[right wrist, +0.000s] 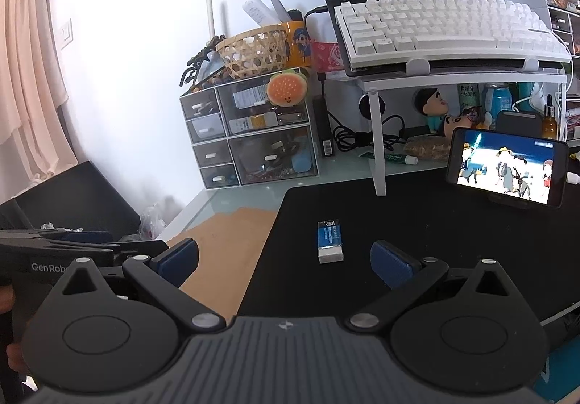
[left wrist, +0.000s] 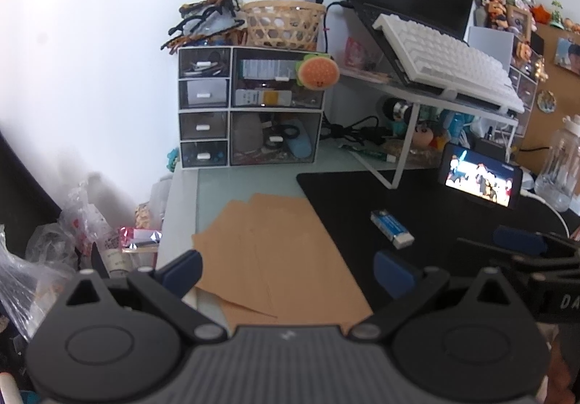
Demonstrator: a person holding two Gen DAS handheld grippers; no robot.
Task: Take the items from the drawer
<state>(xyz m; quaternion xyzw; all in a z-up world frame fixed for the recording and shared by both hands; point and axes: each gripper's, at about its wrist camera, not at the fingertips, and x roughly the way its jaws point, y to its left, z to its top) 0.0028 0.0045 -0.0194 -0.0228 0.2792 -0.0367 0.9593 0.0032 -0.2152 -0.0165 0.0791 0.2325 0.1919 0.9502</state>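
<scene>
Both claws hover released, holding nothing: the left gripper (left wrist: 288, 271) sits low in its frame over brown envelopes (left wrist: 270, 252), the right gripper (right wrist: 284, 261) low over the black desk mat (right wrist: 417, 223). An eraser (right wrist: 330, 241) lies on the mat just ahead of the right fingers. At frame centre stands the drawer organizer (left wrist: 250, 107), all drawers closed, a burger plush (left wrist: 318, 71) stuck on it.

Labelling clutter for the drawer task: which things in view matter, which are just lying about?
Job:
- drawer organizer, drawers all shut
- eraser on the black mat
- left hand-held gripper, right hand-held gripper, both open and empty

Lying about:
- phone
- keyboard
- basket
- brown envelopes
</scene>
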